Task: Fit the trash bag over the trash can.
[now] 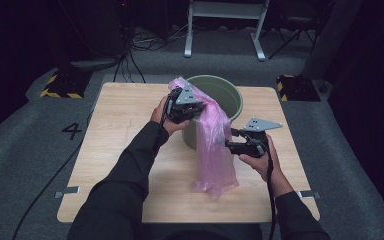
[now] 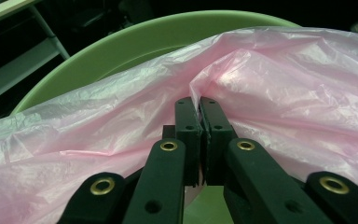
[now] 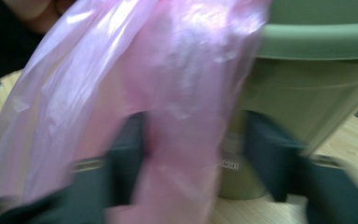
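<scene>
Wooden bench [image 1: 130, 165] underneath it all, pale and bare around the work. Green plastic bucket [image 1: 230, 95] standing upright toward the far middle of it, rim thick and rounded, stiff enough to stay put while film gets dragged over it. Pink plastic bag [image 1: 214, 150] draped from the bucket's near rim and hanging down the outer wall, bottom end crumpled on the bench beside the base. Thin, crinkled, near weightless by the look of it; likely to slide, cling and tear if yanked against that rim. Best taken by the mouth edge, a fold of film bunched up, not by the limp tail.

Left tongs [image 1: 196, 109] up at the rim, clenched on a pinch of the bag: in the left gripper view, pads pressed together with pink film gathered between them [image 2: 200, 119], bucket lip arching behind. A good hold, right at the top edge.

Right tongs [image 1: 234, 137] lower down, at the bag's hanging side. In the right gripper view, blurred, jaws standing apart either side of the film [image 3: 186, 154], half closed, pads not seen pressing on it yet. Not gripping, on this evidence.

Writing: a small white label on the bucket wall [image 3: 227, 164], too smeared to read. A large "4" on the grey floor [image 1: 72, 130] left of the bench.
</scene>
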Tool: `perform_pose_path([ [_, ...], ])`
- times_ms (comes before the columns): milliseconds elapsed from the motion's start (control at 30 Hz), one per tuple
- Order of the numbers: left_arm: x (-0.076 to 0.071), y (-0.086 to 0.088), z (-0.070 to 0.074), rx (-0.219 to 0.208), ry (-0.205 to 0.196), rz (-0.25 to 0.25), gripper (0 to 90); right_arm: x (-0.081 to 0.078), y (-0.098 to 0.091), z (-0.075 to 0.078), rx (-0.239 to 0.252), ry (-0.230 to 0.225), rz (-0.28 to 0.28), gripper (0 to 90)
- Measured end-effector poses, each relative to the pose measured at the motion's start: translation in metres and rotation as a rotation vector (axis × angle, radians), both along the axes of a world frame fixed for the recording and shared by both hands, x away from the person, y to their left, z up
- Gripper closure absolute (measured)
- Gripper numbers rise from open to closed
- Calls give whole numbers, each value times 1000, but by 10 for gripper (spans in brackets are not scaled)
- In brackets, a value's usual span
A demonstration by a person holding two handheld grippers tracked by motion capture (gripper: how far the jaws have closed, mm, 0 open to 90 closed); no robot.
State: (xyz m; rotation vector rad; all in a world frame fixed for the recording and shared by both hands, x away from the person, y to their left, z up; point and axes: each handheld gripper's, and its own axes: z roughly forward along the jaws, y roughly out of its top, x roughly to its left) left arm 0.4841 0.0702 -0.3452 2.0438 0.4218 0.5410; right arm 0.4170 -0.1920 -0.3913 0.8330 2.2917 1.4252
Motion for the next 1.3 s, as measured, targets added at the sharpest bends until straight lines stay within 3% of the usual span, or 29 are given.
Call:
perform_pose_path([
  [33, 0, 1, 0, -3, 7, 0, 836, -1, 0, -1, 0, -15, 20, 699],
  [100, 0, 1, -1, -6, 7, -1, 814, -2, 0, -1, 7, -23, 23, 742],
  [167, 0, 4, -1, -28, 7, 12, 695, -4, -4, 0, 40, -49, 33, 866],
  [333, 0, 14, 2, -62, 19, 34, 510, -7, -14, 0, 58, -70, 20, 886],
  [367, 0, 18, 4, -64, 10, 58, 510, -8, -18, 1, 61, -67, 20, 886],
  [433, 1, 26, 8, -86, -7, 125, 413, -10, -26, 2, 65, -68, 20, 886],
  [467, 1, 26, 8, -86, -7, 125, 387, -10, -26, 2, 65, -68, 20, 886],
  [500, 3, 31, 12, -116, -17, 167, 376, -12, -28, 4, 50, -61, 37, 886],
  [567, 5, 33, 17, -136, -13, 171, 373, -13, -28, 5, 34, -62, 51, 885],
  [733, 5, 22, 28, -131, -42, 173, 361, -14, -26, 8, 22, -54, 85, 884],
  [767, 5, 12, 33, -105, -59, 181, 362, -15, -24, 10, 13, -56, 107, 885],
  [867, 7, 0, 36, -71, -46, 175, 363, -15, -22, 12, 11, -50, 130, 885],
  [967, 8, -28, 39, 16, -63, 152, 381, -19, -19, 15, -7, -54, 166, 885],
  [1067, 8, -36, 38, 50, -58, 150, 421, -21, -18, 16, -8, -61, 183, 885],
  [1133, 10, -45, 36, 108, -57, 156, 438, -22, -19, 18, -12, -71, 182, 884],
  [1200, 12, -50, 33, 168, -22, 134, 533, -24, -22, 21, 2, -87, 176, 880],
  [1233, 12, -50, 33, 168, -22, 134, 536, -24, -22, 21, 2, -87, 176, 880],
  [1300, 14, -53, 30, 222, -5, 119, 563, -25, -24, 24, 19, -107, 167, 868],
])
